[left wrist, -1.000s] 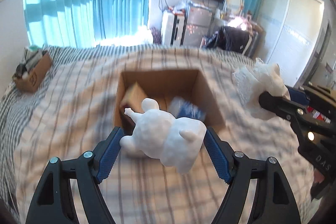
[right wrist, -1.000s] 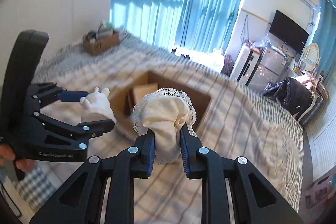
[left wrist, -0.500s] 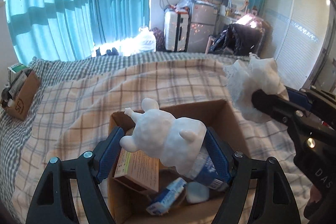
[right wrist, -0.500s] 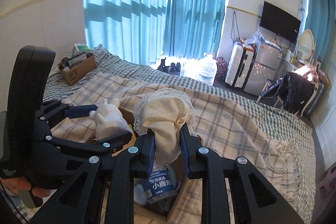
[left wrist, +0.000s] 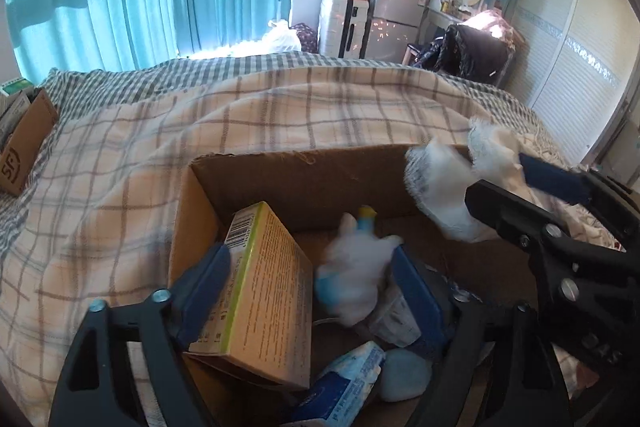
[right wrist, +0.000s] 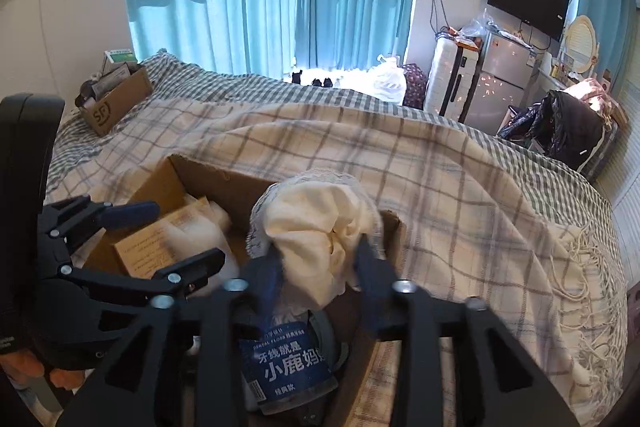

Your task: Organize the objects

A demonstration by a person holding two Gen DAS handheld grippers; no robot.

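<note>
An open cardboard box (left wrist: 304, 171) sits on the plaid bed cover. My left gripper (left wrist: 312, 283) is open over the box; the white plush toy (left wrist: 356, 267), blurred, is between its fingers but free of them, inside the box beside a tan carton (left wrist: 264, 283). My right gripper (right wrist: 318, 267) has its jaws spread, with a cream lace-edged cloth (right wrist: 320, 223) still between them above the box's right side. It also shows in the left wrist view (left wrist: 452, 187). A blue dental floss pack (right wrist: 288, 363) lies in the box (right wrist: 208, 179) below.
A second small cardboard box (right wrist: 116, 103) with items stands at the bed's far left corner. A blue-white packet (left wrist: 344, 383) and a pale round object (left wrist: 404, 375) lie in the box. A fridge, a suitcase and curtains stand beyond the bed.
Both grippers have come down over the box. The left gripper has opened and the plush toy has dropped from it into the box. The right gripper's jaws have widened around the cloth.
</note>
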